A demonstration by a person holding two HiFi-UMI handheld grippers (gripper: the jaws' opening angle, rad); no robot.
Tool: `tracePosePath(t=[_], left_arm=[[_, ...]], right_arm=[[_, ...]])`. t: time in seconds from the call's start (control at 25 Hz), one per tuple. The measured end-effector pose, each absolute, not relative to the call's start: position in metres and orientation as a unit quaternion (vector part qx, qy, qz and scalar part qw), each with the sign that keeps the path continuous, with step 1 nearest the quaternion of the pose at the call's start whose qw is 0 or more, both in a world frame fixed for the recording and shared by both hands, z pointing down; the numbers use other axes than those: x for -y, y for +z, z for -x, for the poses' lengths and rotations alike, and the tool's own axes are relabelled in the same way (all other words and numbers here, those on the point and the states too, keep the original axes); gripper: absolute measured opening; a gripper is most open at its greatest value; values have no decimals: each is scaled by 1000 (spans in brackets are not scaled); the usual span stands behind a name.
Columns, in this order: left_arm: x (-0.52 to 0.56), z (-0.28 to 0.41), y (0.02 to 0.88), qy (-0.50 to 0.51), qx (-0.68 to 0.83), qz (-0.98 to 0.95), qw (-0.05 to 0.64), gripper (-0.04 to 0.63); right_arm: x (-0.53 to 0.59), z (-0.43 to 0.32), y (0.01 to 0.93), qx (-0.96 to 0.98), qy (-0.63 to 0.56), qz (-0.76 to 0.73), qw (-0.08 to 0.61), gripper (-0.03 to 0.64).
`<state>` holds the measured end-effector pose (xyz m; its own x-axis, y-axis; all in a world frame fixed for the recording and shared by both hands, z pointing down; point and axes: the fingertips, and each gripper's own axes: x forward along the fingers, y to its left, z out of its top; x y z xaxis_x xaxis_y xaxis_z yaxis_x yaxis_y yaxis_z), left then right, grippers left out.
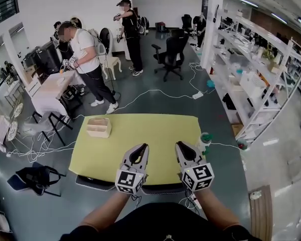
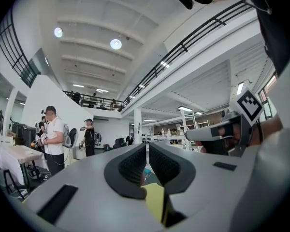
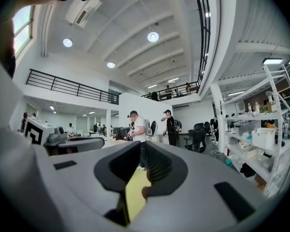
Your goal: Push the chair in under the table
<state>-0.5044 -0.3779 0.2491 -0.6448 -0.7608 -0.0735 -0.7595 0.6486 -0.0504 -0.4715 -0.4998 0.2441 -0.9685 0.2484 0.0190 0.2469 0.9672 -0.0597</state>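
A person stands at the near edge of a yellow table [image 1: 140,134] in an open workshop, with a gripper in each hand held level over that edge. The left gripper [image 1: 139,147] and the right gripper [image 1: 184,146] sit side by side and point away across the tabletop.

In the left gripper view, the fingers [image 2: 135,161] are drawn almost together with only a slit between them. They hold nothing, and the yellow top shows through the gap. The right gripper's fingers [image 3: 157,166] are likewise close to meeting and empty.

The chair [image 1: 160,188] shows only as a dark strip just below and behind the fingertips. This looks to be its back, running left to right along the table's near edge and seemingly tucked close in already. Each gripper stands over one half of the strip, so neither hand is nearer. Any remaining push would go straight ahead, away from the person, across the chair's long line.

A small wooden box [image 1: 99,127] sits on the far left of the tabletop, well clear of both grippers. A cup [image 1: 205,139] stands at the table's right edge, nearer the right hand. Cables [image 1: 155,92] trail over the floor beyond the table, where two other people and an office chair [image 1: 171,54] stand well apart. Nothing visible blocks the way ahead, and the space under the table is hidden.
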Motion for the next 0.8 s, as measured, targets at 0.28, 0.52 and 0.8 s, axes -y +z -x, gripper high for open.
tracePosePath(t=[0.28, 0.52, 0.8], left_arm=[[381, 508, 253, -13, -906, 422, 41, 28], [381, 510, 258, -18, -908, 417, 35, 28], [377, 512, 266, -19, -911, 410, 25, 28]], right_arm=[[501, 477, 253, 991, 19, 131, 28, 38], [503, 479, 260, 990, 21, 135, 38, 37], [504, 477, 266, 990, 22, 136, 44, 37]])
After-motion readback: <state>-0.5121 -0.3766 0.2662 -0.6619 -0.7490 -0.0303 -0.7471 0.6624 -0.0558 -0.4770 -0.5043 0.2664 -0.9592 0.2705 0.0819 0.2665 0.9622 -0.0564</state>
